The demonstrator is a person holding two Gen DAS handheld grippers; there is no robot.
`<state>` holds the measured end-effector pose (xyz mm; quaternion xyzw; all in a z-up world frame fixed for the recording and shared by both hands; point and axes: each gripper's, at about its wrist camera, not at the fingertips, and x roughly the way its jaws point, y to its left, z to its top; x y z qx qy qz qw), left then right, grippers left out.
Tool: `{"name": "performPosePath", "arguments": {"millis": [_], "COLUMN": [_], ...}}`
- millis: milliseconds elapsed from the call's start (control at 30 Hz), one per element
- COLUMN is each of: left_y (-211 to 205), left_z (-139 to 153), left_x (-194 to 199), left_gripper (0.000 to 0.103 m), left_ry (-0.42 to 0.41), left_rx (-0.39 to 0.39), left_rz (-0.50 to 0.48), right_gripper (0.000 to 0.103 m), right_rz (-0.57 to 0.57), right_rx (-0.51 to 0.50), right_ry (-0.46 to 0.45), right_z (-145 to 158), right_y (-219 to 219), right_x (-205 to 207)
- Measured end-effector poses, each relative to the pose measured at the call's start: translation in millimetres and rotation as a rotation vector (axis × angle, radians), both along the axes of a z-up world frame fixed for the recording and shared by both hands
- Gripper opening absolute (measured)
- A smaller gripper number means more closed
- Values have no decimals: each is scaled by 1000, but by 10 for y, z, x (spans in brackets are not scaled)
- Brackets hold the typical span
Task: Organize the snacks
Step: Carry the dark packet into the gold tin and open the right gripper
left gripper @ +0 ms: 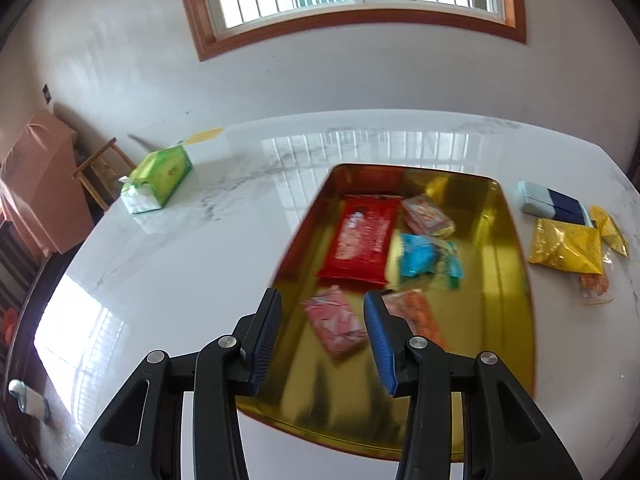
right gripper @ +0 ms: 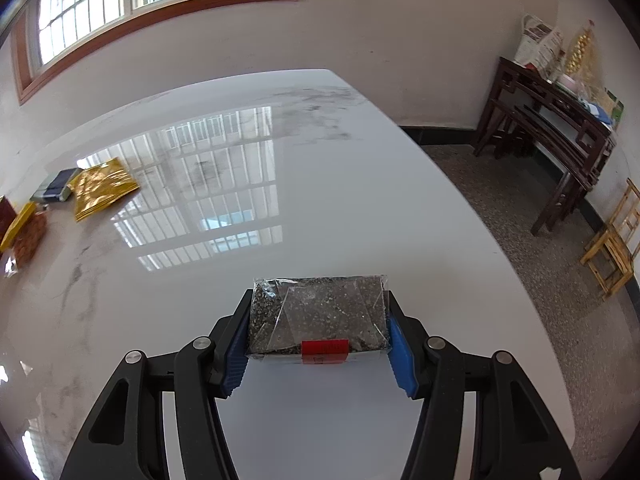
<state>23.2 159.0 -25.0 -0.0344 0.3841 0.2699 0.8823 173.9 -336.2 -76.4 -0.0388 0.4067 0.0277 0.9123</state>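
Gold tray (left gripper: 516, 280) near table (left gripper: 192, 264) front edge; wide bare tabletop to its left, tissue pack (left gripper: 158, 182) far back-left. Left gripper (left gripper: 324, 332) tilted down over tray's near-left corner, jaws parted, nothing between; pink packet (left gripper: 336, 322) lies below in tray. Right gripper (right gripper: 318, 328) angled down, clamped on dark seed bar (right gripper: 320, 312) above bare table near right edge. Red label (right gripper: 325, 350) unreadable.

Beyond the left fingers (left gripper: 267, 334) the pink packet (left gripper: 335, 322) is motion-blurred, and the right finger hides part of an orange packet (left gripper: 420, 312).
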Motion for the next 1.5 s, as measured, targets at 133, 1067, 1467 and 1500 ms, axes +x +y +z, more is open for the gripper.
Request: {"name": "performPosePath", "arguments": {"millis": [133, 1067, 1467, 1500], "left_y": [177, 1271, 1292, 1290], "left_z": [3, -325, -327, -327], "left_x": [-174, -648, -679, -675], "left_gripper": [44, 62, 62, 63], "left_ry": [-76, -280, -292, -291], "left_rx": [-3, -169, -197, -195], "left_rz": [38, 289, 282, 280], "right_gripper": [55, 55, 55, 55], "right_rz": [16, 736, 769, 771], "right_rx": [27, 221, 119, 104], "right_ry": [-6, -5, 98, 96], "right_z": [46, 843, 497, 464], "right_y": [99, 3695, 4434, 4470], "right_x": [-11, -404, -200, -210]}}
